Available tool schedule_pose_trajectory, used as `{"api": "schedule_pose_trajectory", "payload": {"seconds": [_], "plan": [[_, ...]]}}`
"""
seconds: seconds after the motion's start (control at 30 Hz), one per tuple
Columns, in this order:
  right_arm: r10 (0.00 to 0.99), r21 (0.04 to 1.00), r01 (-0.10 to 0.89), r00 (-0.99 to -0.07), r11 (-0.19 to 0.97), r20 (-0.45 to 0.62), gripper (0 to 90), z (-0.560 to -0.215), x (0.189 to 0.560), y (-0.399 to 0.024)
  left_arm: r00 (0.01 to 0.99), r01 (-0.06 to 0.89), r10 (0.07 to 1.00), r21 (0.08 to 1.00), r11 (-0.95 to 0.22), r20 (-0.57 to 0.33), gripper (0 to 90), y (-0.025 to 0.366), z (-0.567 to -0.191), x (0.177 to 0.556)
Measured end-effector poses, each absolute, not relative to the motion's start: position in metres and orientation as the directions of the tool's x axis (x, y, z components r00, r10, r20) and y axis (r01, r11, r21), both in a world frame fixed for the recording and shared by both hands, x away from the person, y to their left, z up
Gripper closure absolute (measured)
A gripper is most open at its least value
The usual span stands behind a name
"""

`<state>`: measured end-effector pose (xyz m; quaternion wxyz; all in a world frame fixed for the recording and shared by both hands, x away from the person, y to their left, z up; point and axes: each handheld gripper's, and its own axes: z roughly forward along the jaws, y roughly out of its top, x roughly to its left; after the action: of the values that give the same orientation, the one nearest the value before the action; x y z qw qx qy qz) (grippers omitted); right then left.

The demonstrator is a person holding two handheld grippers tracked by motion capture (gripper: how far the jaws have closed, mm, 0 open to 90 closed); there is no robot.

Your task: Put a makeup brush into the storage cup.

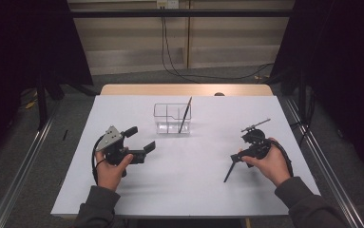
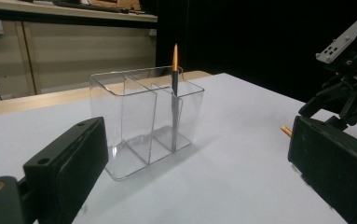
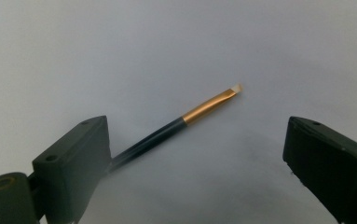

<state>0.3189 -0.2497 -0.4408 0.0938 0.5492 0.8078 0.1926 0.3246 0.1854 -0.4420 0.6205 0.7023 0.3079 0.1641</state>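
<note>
I read the left gripper [image 1: 139, 141] as wide: both jaws stand well apart with nothing between them. It sits over the white table [image 1: 189, 190], held in the person's left hand [image 1: 109, 167], with its grey plate on top.

Ahead of that gripper, framed between its two jaws in the left gripper view, stands the clear organizer [image 2: 146, 122], upright on the table and divided into compartments. One brush [image 2: 175, 95] stands in the organizer's compartment nearest the right jaw, dark handle down, gold end up, leaning against the wall. From the high view the same organizer [image 1: 172, 118] lies ahead and to the right of the left gripper, near but apart from it.

Right gripper [image 3: 195, 172]: jaws also stand wide. A second brush [image 3: 176, 125] lies across the gap in the right gripper view. Its dark handle runs from behind the left-hand jaw up toward the middle; gold ferrule and a short pale tip point away from the gripper. Whether the handle touches that jaw, I cannot tell. In the high view the right hand [image 1: 270, 164] holds this gripper [image 1: 253, 142] well apart from the organizer, and a dark stick juts down-left from it over the table.

The right gripper also appears beyond the left gripper's right-hand jaw.
</note>
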Motion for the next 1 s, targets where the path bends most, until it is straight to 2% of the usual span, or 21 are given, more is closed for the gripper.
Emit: {"api": "schedule_pose_trajectory", "payload": {"seconds": [0.53,0.8,1.0], "plan": [[0.929,0.389,0.865,-0.367,0.317,0.059,8.0,-0.4460,0.3178,-0.2487,0.756,0.224,0.640,0.973,-0.052,-0.139,4.6,0.1859,-0.4408,0.3244],[0.934,0.375,0.879,-0.348,0.294,0.085,12.9,-0.4455,0.3197,-0.2477,0.753,0.219,0.643,0.974,-0.050,-0.137,4.6,0.1868,-0.4405,0.3249],[0.932,0.364,0.884,-0.350,0.295,0.096,20.6,-0.4493,0.3203,-0.2433,0.754,0.215,0.643,0.975,-0.050,-0.133,4.6,0.1878,-0.4398,0.3251]]}}
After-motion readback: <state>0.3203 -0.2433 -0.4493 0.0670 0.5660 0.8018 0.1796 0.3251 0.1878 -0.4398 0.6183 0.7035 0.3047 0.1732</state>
